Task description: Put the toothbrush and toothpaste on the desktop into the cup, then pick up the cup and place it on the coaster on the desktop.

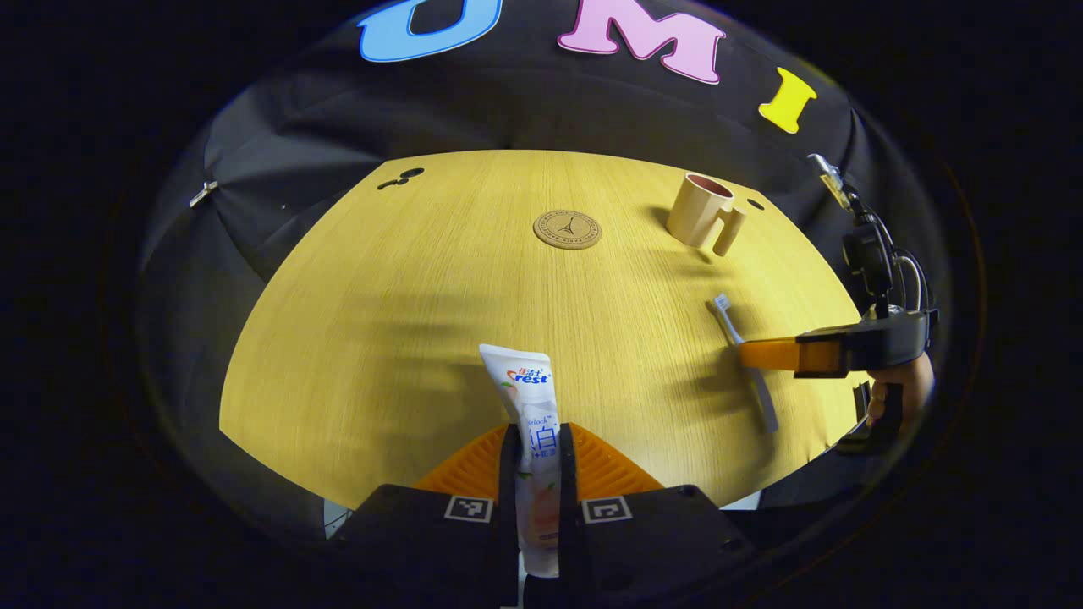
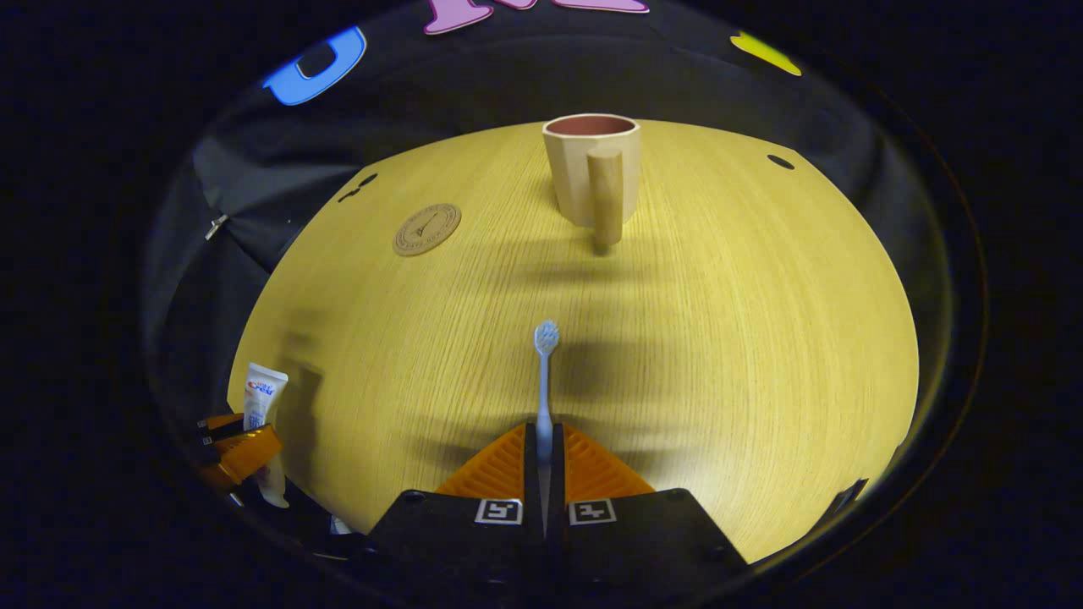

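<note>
In the left gripper view, the left gripper is clamped on the one toothpaste tube, both fingers pressing its sides. This view also shows a hand holding the right gripper at the toothbrush. In the right gripper view, the right gripper is closed on the one toothbrush, its head pointing toward the one cup. The cup stands on the wooden table, well apart from the one coaster.

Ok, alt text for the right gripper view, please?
The right claw is shut on a toothbrush, bristles pointing toward the cup standing ahead on the wooden desktop. A round coaster lies to the cup's left.
</note>
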{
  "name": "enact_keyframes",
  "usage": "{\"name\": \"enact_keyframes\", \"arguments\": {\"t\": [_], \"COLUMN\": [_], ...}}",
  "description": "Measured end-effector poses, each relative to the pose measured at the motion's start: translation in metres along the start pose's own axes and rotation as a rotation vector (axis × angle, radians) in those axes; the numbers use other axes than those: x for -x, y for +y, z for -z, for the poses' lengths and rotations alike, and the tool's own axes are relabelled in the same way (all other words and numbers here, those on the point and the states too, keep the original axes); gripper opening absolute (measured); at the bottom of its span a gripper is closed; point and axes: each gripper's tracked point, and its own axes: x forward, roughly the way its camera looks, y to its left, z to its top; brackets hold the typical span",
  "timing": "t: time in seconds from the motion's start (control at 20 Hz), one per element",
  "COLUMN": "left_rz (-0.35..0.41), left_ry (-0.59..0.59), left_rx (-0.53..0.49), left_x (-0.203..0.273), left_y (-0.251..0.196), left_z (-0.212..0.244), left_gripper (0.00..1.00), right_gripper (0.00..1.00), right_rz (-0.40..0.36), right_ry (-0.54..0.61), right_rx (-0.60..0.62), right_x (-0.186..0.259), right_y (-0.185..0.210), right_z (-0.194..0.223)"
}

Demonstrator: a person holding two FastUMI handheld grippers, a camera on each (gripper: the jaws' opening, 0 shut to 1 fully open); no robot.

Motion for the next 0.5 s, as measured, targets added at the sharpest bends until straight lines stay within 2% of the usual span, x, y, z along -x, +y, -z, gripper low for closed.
{"name": "enact_keyframes", "arguments": {"t": [0.25,0.5], "left_rz": [0.004,0.02], "left_ry": [-0.046,-0.155], "left_rx": [0.034,0.078], "left_x": [0.002,0.016], "left_y": [-0.008,-0.025], "left_z": [-0.03,-0.09], "left_gripper": [0.24,0.24], "right_gripper": [0.05,0.05], "right_rz": [-0.036,-0.057], "right_ry": [-0.053,-0.082], "right_rx": [-0.051,-0.083], "right_x": [0.024,0.038], "right_y": [-0.006,-0.023], "right_z": [-0.018,-0.031]}}
